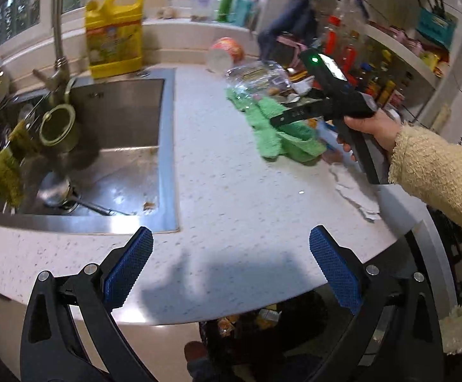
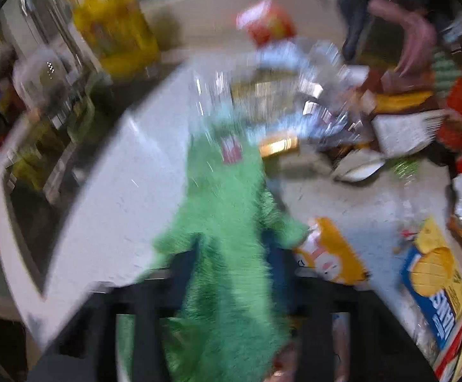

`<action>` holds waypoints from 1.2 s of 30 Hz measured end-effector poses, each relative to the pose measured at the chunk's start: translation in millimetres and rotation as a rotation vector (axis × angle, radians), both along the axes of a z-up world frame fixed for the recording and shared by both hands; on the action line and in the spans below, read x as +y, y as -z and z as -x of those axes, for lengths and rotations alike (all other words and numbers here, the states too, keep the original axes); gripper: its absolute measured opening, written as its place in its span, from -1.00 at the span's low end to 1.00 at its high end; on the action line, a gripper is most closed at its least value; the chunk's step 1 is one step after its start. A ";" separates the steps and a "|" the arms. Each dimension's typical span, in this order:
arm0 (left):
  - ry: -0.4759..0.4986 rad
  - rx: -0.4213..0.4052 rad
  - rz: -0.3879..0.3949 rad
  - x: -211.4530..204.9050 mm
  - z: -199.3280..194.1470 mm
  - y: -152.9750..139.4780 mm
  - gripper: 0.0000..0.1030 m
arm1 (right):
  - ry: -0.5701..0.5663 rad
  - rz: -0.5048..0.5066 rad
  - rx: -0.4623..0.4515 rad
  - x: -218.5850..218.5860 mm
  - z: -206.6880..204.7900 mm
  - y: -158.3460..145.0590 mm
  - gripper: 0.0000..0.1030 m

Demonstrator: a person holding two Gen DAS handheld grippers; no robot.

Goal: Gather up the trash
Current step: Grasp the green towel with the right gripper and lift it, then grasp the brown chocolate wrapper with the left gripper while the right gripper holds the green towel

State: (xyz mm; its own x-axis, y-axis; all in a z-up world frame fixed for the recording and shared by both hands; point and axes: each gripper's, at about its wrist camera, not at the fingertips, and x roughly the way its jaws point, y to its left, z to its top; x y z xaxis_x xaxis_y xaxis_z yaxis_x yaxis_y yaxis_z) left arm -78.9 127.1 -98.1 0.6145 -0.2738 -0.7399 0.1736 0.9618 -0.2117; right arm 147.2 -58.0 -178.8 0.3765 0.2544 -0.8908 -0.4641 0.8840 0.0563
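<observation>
white speckled counter (image 1: 231,197) beside steel sink (image 1: 116,146), kitchen shelves (image 1: 399,51) behind

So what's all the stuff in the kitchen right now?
sink: one, steel, left in the counter
soap jug: one, yellow, behind the sink
tap: one, silver, behind the sink's left corner
cloth: one, green, on the counter
plastic bag: one, clear, behind the cloth
tissue: one, white, crumpled, counter's right edge
snack wrappers: several, blue, yellow, orange, right of the cloth
left gripper: open, over the counter's front edge
right gripper: blurred, the cloth between its fingers
</observation>
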 end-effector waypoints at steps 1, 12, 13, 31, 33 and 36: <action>-0.002 0.001 0.001 1.5 -0.9 0.5 0.87 | 0.001 0.004 -0.004 -0.1 1.2 -0.2 -0.71; 0.132 -0.066 0.014 -32.9 -146.3 -23.8 0.87 | 0.060 -0.305 -0.136 -101.5 109.3 -100.3 -0.84; 0.154 -0.065 0.004 -42.3 -168.8 -22.9 0.87 | 0.084 -0.338 -0.156 -115.1 121.4 -110.6 -0.84; 0.394 0.216 -0.059 -169.1 -420.9 19.2 0.87 | 0.289 -0.451 -0.219 -158.0 158.3 -119.1 -0.81; 0.435 0.227 -0.135 -188.7 -418.7 29.5 0.76 | 0.305 -0.449 -0.206 -159.1 155.9 -112.9 -0.81; 0.412 0.267 -0.005 -189.4 -419.4 32.6 0.04 | 0.311 -0.452 -0.209 -160.0 153.9 -111.8 -0.81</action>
